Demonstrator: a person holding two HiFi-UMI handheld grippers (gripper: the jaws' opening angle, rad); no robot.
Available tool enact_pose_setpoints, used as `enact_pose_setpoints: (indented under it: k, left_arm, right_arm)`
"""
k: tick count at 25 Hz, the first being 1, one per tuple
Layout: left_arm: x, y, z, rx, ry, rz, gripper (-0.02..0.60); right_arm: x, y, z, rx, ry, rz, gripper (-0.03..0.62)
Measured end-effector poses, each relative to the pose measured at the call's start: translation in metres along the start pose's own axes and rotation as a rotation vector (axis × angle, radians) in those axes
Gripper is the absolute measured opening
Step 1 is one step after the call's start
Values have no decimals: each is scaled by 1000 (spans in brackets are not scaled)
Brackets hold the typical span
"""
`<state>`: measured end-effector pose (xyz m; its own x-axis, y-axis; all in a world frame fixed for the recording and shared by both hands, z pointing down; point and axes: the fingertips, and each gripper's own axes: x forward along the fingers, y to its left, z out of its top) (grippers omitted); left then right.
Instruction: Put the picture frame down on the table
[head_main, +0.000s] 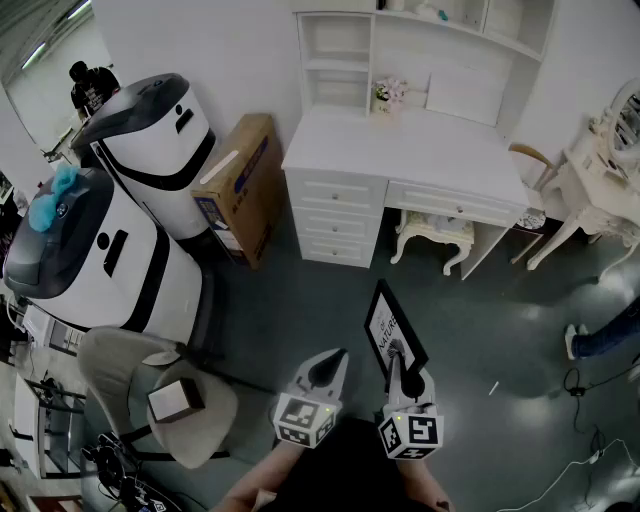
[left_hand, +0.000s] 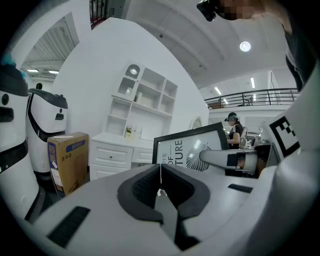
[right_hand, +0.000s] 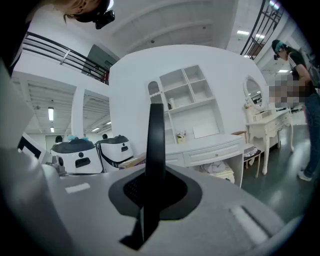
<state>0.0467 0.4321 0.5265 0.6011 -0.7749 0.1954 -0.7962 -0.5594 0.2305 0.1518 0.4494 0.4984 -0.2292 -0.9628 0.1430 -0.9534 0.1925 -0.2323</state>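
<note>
The picture frame (head_main: 393, 328) is black with a white print. It is held upright over the dark floor, well short of the white desk (head_main: 400, 150). My right gripper (head_main: 397, 354) is shut on its lower edge. In the right gripper view the frame (right_hand: 155, 140) stands edge-on, clamped between the jaws of the right gripper (right_hand: 151, 186). My left gripper (head_main: 333, 360) hangs just left of the frame, shut and empty. In the left gripper view the left gripper (left_hand: 160, 172) has its jaws pressed together, with the frame (left_hand: 192, 149) ahead to the right.
A cardboard box (head_main: 240, 185) leans beside the desk's drawers. Two large white machines (head_main: 150, 130) (head_main: 100, 250) stand at left. A cream stool (head_main: 435, 235) sits under the desk. A chair with a small box (head_main: 175, 400) is at lower left. A dressing table (head_main: 600, 190) and a person's leg (head_main: 605, 335) are at right.
</note>
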Motion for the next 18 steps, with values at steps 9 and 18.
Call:
enact_pose_setpoints:
  k: [9,18]
  left_arm:
    - [-2,-1,-2,-1,-2,0,12]
    - [-1,-7,-6,-1,8,-6,12]
  right_arm:
    - [-2,1,-1,0,1,-4,13]
    - [-10,-5,1,6,-15,-2,13]
